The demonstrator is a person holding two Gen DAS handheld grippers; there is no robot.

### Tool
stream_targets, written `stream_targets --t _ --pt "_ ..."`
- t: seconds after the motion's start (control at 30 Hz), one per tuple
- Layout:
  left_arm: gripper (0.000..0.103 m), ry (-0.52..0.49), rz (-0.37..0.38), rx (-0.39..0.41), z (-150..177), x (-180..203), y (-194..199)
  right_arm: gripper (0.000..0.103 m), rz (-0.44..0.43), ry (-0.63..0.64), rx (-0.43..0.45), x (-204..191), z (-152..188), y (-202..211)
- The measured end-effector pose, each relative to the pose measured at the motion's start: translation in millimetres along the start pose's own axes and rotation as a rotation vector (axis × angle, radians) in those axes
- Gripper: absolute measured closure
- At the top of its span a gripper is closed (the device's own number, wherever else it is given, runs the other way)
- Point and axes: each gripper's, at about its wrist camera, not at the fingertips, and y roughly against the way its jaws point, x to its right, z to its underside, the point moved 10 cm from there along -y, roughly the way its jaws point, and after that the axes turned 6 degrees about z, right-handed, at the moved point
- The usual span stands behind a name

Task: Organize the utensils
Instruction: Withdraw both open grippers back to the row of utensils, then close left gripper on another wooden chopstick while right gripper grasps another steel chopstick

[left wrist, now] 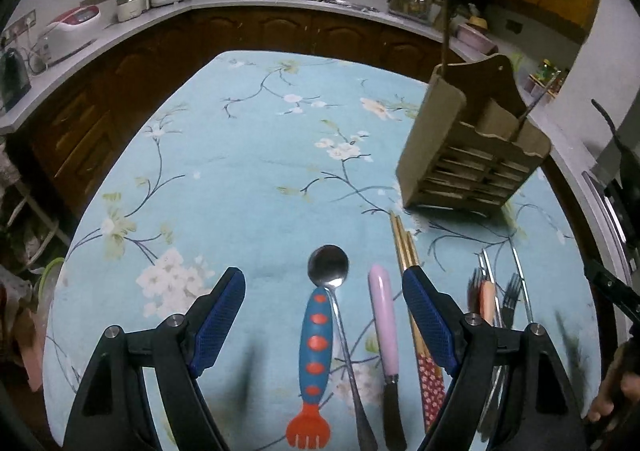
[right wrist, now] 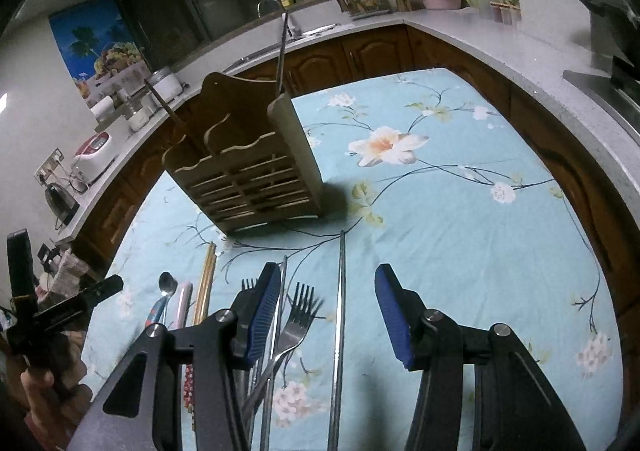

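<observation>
Landmark: the slatted brown wooden utensil caddy (left wrist: pixel 472 155), upright on the pale blue floral tablecloth (left wrist: pixel 240 155); I take it as the destination, since two thin utensils already stand in its compartments.

Item, loose utensils: laid in a row on the near side of the caddy, handles toward me, presumably so I can take them one at a time.
- steel spoon (left wrist: pixel 329 267) and blue child's fork with orange spots (left wrist: pixel 316 347), touching.
- pink-handled knife (left wrist: pixel 384 323), beside them.
- pair of wooden chopsticks (left wrist: pixel 404 243), tips nearest the caddy's base.
- steel forks (right wrist: pixel 302 311) and a long steel rod-like utensil (right wrist: pixel 341 311); its type I cannot tell.

Item, left gripper (left wrist: pixel 324 287): jaws spread wide, empty, hovering above the spoon and knife.

Item, right gripper (right wrist: pixel 326 287): jaws apart, empty, straddling the forks and rod, which I judge my next pick.
</observation>
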Motion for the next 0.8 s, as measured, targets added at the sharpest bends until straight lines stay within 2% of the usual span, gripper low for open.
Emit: stream_targets --t 0.27,0.47,0.73,0.8 --pt "0.025 -0.042 -0.008 -0.070 -12 13 -42 0.053 0.016 0.000 -0.071 7 0 -30" --pt "0.043 -0.068 0.013 -0.130 -24 29 -82 0.055 0.025 0.031 -0.135 1 -3 -60" --pt "0.045 -0.042 0.046 -0.185 -34 39 -130 0.058 0.040 0.043 -0.182 5 -8 -93" --pt "0.050 -0.051 0.033 -0.197 -35 40 -139 0.059 0.037 0.038 -0.194 6 -9 -99"
